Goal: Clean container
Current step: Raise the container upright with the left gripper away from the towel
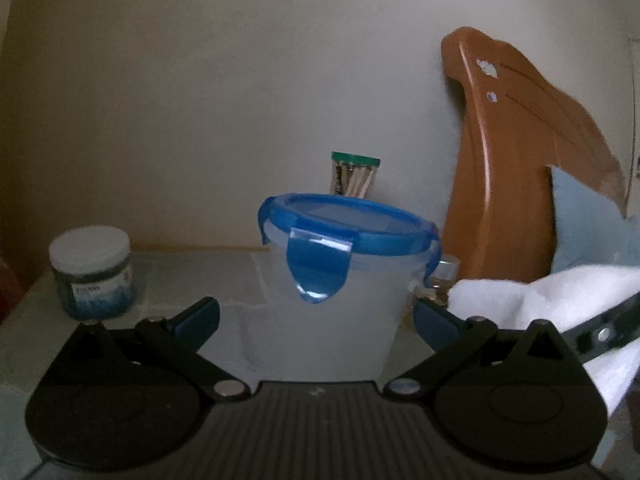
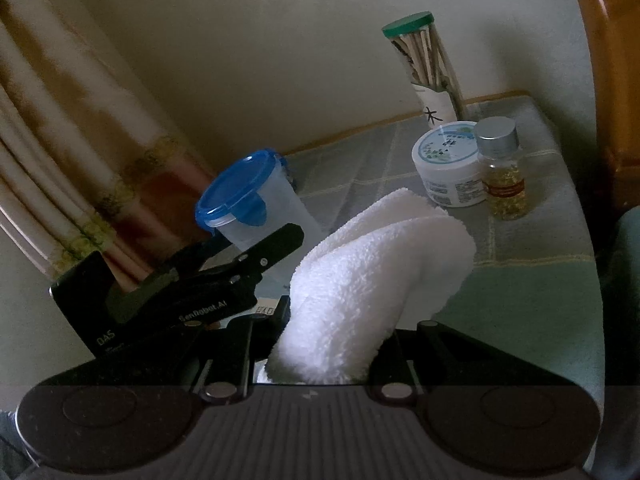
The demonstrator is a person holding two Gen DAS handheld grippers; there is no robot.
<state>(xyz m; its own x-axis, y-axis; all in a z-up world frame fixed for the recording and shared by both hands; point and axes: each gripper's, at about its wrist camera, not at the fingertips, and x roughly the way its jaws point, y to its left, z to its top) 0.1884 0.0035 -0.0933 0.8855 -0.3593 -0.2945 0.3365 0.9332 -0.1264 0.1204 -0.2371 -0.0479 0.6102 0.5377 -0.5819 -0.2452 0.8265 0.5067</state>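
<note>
Left wrist view: the left gripper (image 1: 316,316) has its jaws spread wide either side of the container (image 1: 336,280) (blue lid clipped on), pads apart from its walls; a jar (image 1: 92,276) sits near the tabletop's (image 1: 200,276) left edge. Right wrist view: the right gripper (image 2: 320,360) pinches a white cloth (image 2: 372,280); bare tabletop lies toward the right edge.

Container (image 1: 332,280) on desk (image 1: 192,276), lid (image 1: 344,220) on top, between fingers of left tongs (image 1: 316,316). Jar (image 1: 91,274) to its left, tube of sticks (image 1: 354,174) behind it by wall. In right wrist view: towel (image 2: 372,276) in right tongs (image 2: 320,364), right of container; tub (image 2: 450,162) touching bottle (image 2: 502,168), tube behind both.
</note>
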